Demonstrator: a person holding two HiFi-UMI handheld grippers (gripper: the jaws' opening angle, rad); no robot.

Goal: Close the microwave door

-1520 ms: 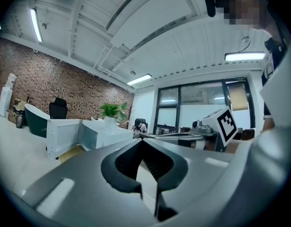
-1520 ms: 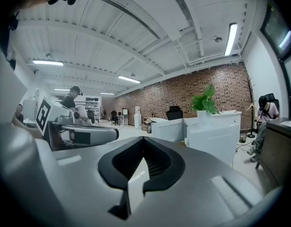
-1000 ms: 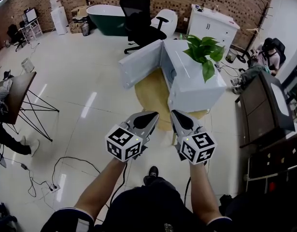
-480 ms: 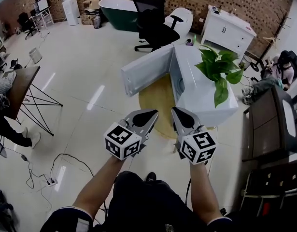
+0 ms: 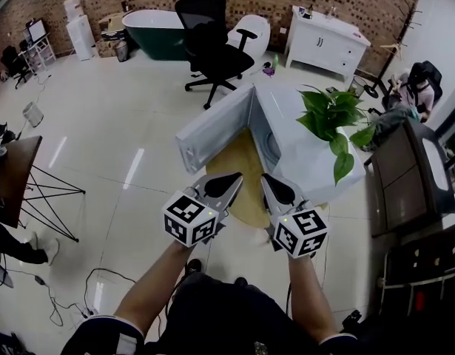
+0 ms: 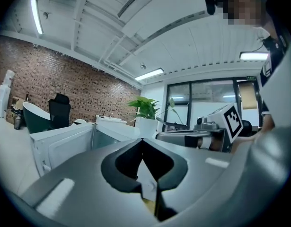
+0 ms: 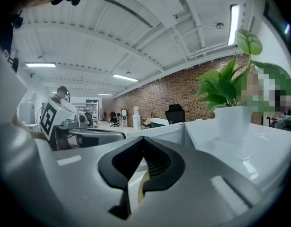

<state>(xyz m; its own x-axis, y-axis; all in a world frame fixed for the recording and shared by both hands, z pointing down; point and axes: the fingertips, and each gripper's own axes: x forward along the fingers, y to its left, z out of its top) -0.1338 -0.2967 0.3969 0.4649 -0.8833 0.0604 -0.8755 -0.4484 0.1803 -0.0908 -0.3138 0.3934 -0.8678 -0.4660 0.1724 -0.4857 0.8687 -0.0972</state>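
A white microwave point(image 5: 305, 157) stands on a round yellow table point(image 5: 233, 170), with a potted plant point(image 5: 332, 117) on top of it. Its door point(image 5: 212, 135) hangs wide open, swung out to the left. My left gripper point(image 5: 234, 177) and right gripper point(image 5: 265, 177) are held side by side in the air, short of the table, and touch nothing. Both are shut with nothing between the jaws. The left gripper view has the door point(image 6: 60, 145) at the left beyond the shut left gripper point(image 6: 142, 141). In the right gripper view the door point(image 7: 160, 132) lies past the shut right gripper point(image 7: 143, 139).
A black office chair point(image 5: 209, 35) stands behind the microwave, near a green bathtub point(image 5: 149, 28) and a white cabinet point(image 5: 327, 43). A dark desk point(image 5: 405, 172) is at the right and a dark table point(image 5: 12, 172) at the left. Cables point(image 5: 101, 279) run over the floor.
The head view has shifted, so the microwave sits a little lower and more to the right. Both grippers keep the same shut pose side by side. The door stays open.
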